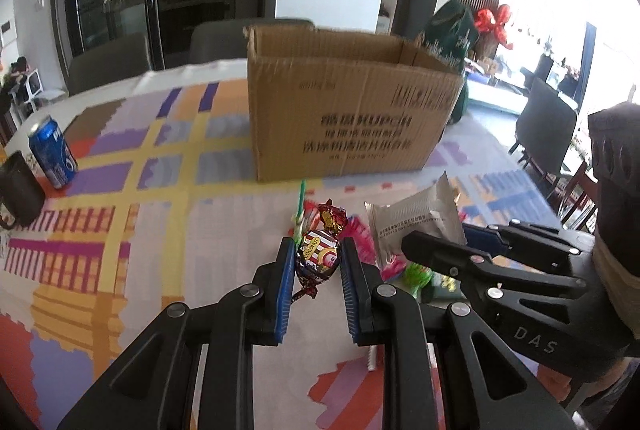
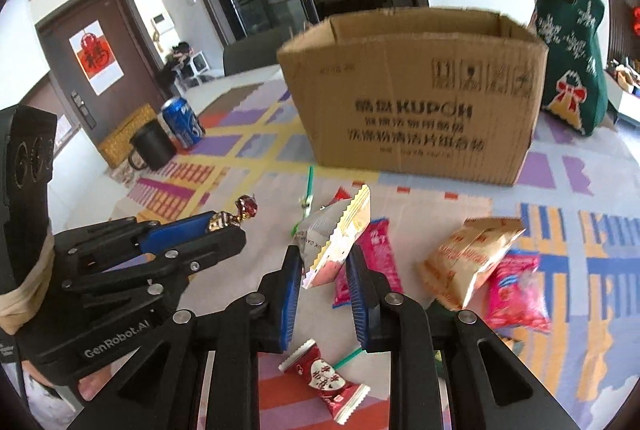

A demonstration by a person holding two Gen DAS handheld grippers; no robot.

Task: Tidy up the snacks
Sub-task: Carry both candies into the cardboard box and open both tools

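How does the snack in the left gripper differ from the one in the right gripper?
The left gripper holds a coconut candy: small, rounded, dark glossy foil with twisted ends. The right gripper holds a silver packet: larger, flat, pale, with serrated sealed edges, pinched at its lower corner and tilted. The candy sits squarely between the pads. Both are clamped clear of the tablecloth, facing the open cardboard box.

The tablecloth [image 1: 120, 190] is a patchwork of purple, yellow, orange and pale grey blocks; the cardboard box [image 1: 348, 110] is plain brown with dark print; the can [image 1: 52, 152] is blue; the mug [image 2: 154, 146] black; the bag [image 2: 572, 54] dark green with white snowflakes and a red bow; the candy [image 1: 318, 258] dark, striped red and white
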